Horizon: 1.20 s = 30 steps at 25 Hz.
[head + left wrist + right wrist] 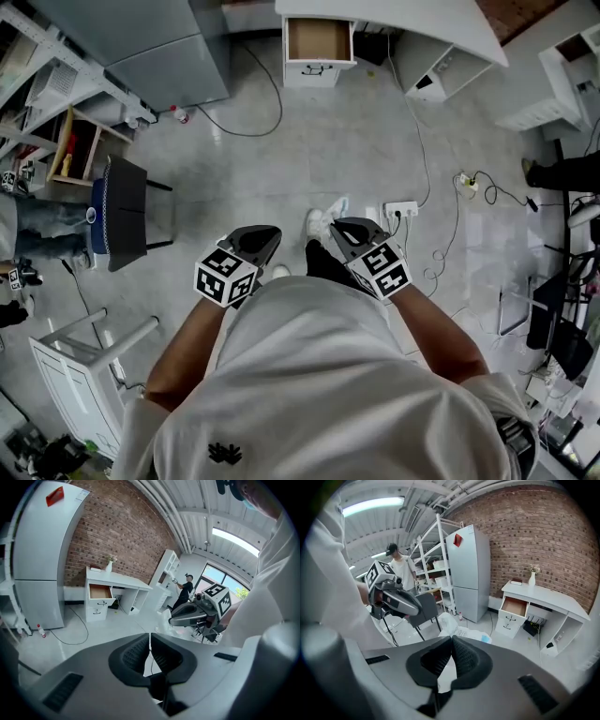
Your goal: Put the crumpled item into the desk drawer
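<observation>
A white desk stands at the far wall with its top drawer (317, 39) pulled open and showing a brown inside; the same drawer (99, 592) (514, 606) appears in both gripper views. The crumpled item (325, 219) (456, 627), white with a pale blue patch, lies on the floor just ahead of my grippers. My left gripper (265, 236) (150, 635) is held close to my body, shut and empty. Beside it, my right gripper (343, 231) (451, 640) is also shut with nothing in it, just behind the crumpled item.
A grey fridge (159, 47) stands left of the desk, with a cable trailing across the floor. A black chair (122, 211) is at my left, a power strip (401, 208) with cords at my right. A person (401, 571) stands by the shelves.
</observation>
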Each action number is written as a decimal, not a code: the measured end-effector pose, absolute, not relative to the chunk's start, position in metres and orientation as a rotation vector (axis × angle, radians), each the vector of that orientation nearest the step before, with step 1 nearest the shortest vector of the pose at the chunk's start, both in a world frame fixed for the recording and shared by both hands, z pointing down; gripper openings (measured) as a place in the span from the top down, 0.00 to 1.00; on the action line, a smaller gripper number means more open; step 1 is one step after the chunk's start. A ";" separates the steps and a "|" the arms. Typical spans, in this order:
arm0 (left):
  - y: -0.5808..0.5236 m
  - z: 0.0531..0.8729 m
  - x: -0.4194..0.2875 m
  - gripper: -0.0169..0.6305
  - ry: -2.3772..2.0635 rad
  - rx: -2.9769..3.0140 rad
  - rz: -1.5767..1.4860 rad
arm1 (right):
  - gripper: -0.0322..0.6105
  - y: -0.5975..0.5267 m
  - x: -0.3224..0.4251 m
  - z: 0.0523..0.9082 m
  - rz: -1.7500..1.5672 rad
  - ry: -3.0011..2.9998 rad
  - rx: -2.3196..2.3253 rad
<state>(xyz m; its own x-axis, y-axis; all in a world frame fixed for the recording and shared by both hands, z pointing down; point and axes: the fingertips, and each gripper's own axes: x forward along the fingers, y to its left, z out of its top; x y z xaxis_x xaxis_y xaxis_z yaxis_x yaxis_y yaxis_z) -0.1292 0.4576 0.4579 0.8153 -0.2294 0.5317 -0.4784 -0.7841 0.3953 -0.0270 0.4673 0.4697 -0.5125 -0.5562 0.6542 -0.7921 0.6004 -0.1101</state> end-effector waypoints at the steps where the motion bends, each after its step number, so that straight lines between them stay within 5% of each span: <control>1: 0.441 0.454 -0.118 0.93 -0.528 2.479 0.644 | 0.90 0.449 -0.016 0.467 0.533 -2.263 1.062; 14: 0.264 0.416 0.000 0.93 -0.637 2.520 0.619 | 0.90 0.268 0.100 0.462 0.513 -2.306 1.062; 30: 0.056 0.417 -0.034 0.93 -0.472 2.554 0.615 | 0.90 0.077 0.074 0.456 0.499 -2.196 1.139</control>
<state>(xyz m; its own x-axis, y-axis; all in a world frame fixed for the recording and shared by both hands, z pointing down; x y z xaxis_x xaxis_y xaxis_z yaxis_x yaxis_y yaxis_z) -0.0337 0.0563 0.4173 0.8408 -0.2149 0.4969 -0.4245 -0.8314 0.3586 0.0740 0.0768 0.4565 -0.4451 -0.5982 0.6664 -0.8274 0.5593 -0.0507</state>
